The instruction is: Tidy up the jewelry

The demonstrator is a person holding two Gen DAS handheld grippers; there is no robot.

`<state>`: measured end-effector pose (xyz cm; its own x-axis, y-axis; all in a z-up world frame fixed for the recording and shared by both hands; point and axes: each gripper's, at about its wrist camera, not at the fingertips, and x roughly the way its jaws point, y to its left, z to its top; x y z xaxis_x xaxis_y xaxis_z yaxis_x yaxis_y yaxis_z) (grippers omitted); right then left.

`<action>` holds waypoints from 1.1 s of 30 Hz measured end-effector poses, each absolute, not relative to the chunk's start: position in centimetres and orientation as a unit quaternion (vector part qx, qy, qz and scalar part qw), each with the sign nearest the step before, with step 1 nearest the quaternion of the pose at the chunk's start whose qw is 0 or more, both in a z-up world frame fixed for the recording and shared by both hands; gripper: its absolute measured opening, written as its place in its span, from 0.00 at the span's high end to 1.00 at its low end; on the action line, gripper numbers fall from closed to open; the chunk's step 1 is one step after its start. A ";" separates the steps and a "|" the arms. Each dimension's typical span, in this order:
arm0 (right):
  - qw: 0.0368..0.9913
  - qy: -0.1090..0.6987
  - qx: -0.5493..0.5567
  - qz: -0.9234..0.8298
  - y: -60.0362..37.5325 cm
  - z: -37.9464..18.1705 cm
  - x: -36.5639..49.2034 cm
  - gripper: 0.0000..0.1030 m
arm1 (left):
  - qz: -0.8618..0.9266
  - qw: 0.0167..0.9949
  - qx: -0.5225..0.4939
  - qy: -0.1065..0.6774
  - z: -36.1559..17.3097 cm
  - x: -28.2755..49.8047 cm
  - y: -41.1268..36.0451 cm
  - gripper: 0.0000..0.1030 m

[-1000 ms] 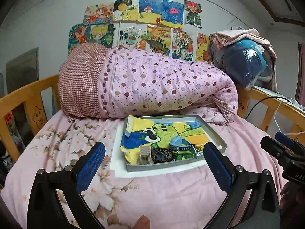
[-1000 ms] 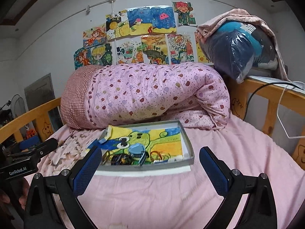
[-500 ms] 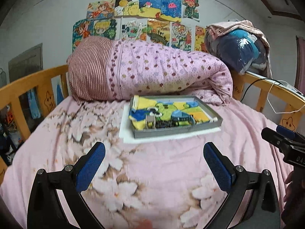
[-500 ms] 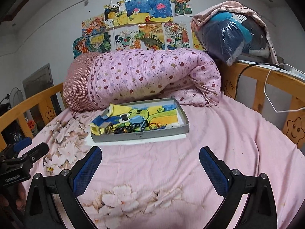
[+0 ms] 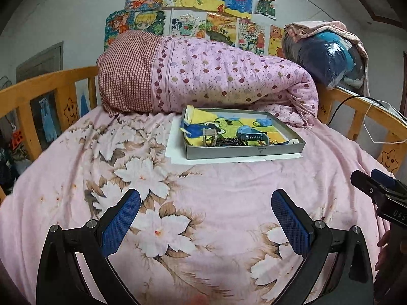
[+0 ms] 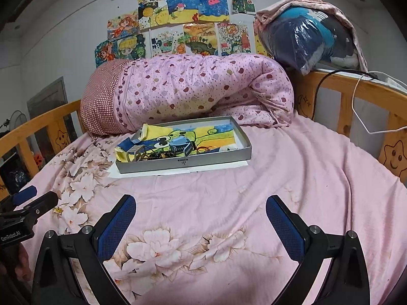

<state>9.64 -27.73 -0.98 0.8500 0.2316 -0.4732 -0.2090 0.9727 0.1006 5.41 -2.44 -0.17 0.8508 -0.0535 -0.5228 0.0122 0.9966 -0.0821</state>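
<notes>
A shallow grey tray lies on a white sheet of paper in the middle of the bed, lined with a yellow cartoon cloth. Jewelry is piled at its near edge: a metal-link band, a blue watch and tangled dark beads. My left gripper is open and empty, well short of the tray. My right gripper is also open and empty, at a similar distance. Each gripper shows at the edge of the other's view.
A rolled pink dotted quilt lies right behind the tray. Wooden bed rails run along both sides. A bagged blue bundle sits on the right rail, with cables hanging there. Pink floral bedsheet spreads between grippers and tray.
Both grippers have pulled back from the tray, which now looks smaller and farther away. More bedsheet shows in front. Both stayed open and empty.
</notes>
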 end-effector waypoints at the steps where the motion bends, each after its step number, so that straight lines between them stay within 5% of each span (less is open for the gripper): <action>1: 0.961 0.249 0.021 0.115 -27.7 -1.1 9.7 0.00 | -0.015 0.961 -0.040 0.275 -0.3 5.5 -2.3 0.02; 33: 0.960 0.253 0.021 0.121 -27.5 -1.3 9.9 0.00 | -0.028 0.960 -0.021 0.277 -0.7 5.0 -2.7 0.02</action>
